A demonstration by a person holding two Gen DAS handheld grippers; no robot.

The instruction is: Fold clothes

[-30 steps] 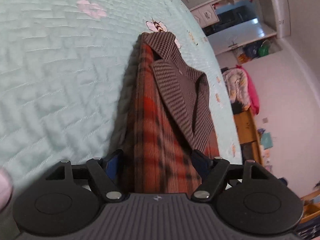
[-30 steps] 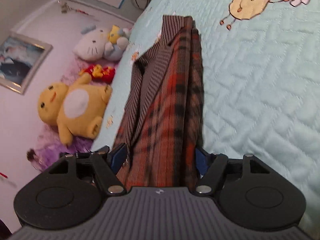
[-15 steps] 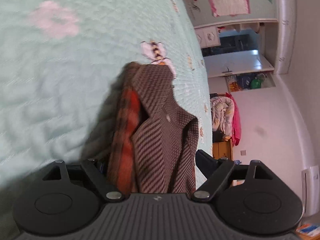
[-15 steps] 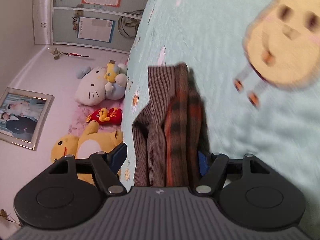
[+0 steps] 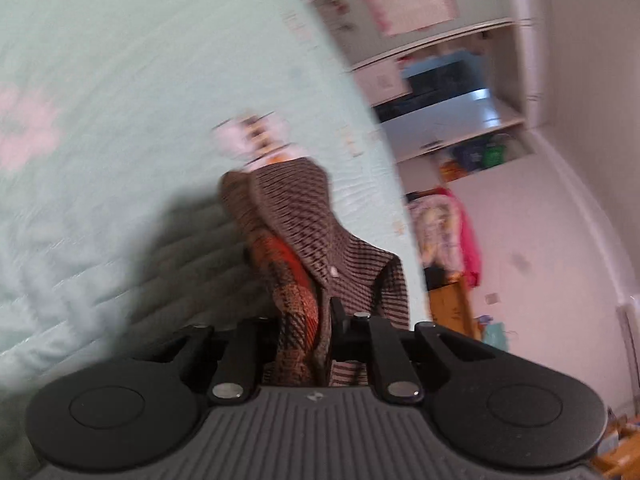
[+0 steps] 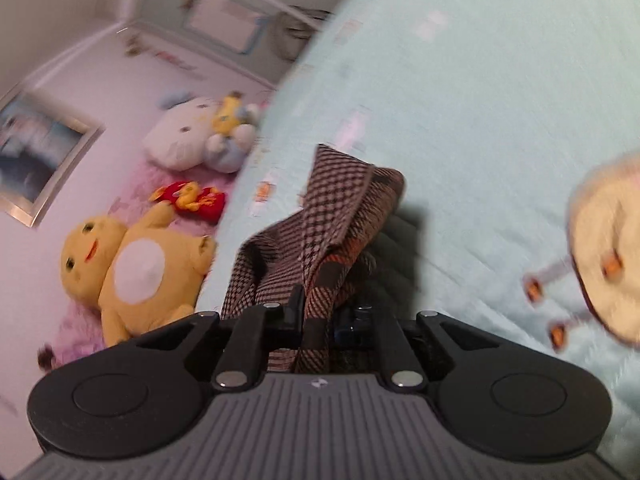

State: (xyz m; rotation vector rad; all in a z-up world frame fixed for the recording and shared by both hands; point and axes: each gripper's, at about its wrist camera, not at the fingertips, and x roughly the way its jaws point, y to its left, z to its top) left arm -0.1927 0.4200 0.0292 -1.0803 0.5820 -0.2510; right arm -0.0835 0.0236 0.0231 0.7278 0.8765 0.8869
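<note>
A plaid garment (image 5: 304,248), orange check on one face and brown houndstooth on the other, hangs bunched above the mint quilted bed (image 5: 120,80). My left gripper (image 5: 302,320) is closing, and its jaws pinch one end of the cloth. In the right wrist view the same garment (image 6: 332,220) rises from my right gripper (image 6: 320,312), whose jaws are closing too and clamp the other end. The cloth's far fold rests on the quilt (image 6: 480,100). Both views are blurred by motion.
A yellow plush toy (image 6: 136,264), a white cat plush (image 6: 188,140) and a red toy (image 6: 192,200) lie on the floor beside the bed. A framed picture (image 6: 36,160) leans on the wall. White shelves (image 5: 440,80), hanging pink clothes (image 5: 452,236) and a wooden cabinet (image 5: 452,308) stand past the bed's edge.
Both grippers' jaws have gone from wide apart around the flat garment to pinched on it. The cloth has bunched up and lifted off the quilt, and both views swung across the bed.
</note>
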